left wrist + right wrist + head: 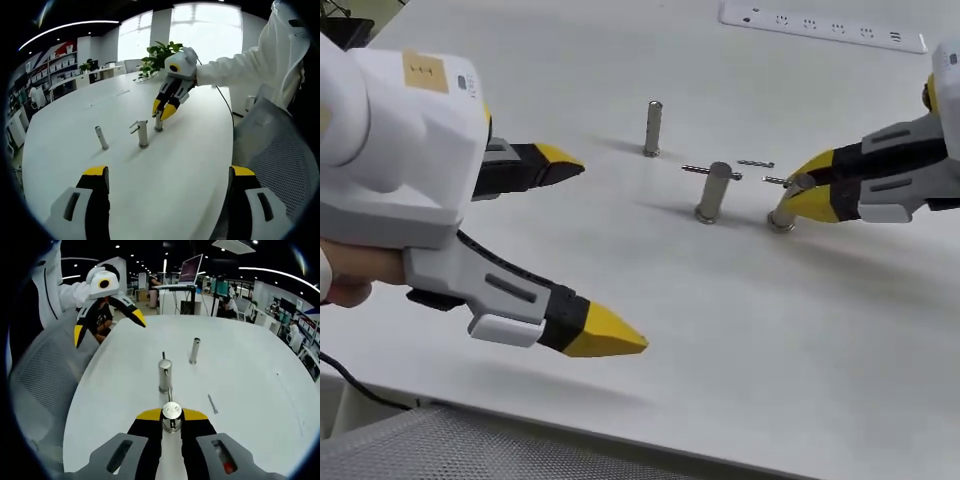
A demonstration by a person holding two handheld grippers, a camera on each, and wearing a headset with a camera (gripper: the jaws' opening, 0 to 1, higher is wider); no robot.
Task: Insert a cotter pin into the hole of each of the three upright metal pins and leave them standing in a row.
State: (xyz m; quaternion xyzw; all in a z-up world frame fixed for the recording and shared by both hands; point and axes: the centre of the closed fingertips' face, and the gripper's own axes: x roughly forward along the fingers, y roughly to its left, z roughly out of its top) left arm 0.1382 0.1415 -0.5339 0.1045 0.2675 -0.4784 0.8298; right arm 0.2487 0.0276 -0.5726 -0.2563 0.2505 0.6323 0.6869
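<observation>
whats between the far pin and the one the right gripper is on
The middle pin, a cotter pin through its top, stands between them, seen in the head view.

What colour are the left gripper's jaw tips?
Yellow tips on black, on the left gripper; clearest in the head view.

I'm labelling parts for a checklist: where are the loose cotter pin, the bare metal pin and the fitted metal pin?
loose cotter pin (756, 163), head view, middle of its shaft.
bare metal pin (653, 128), head view, mid-height of its body.
fitted metal pin (711, 198), head view, lower half of its body.
</observation>
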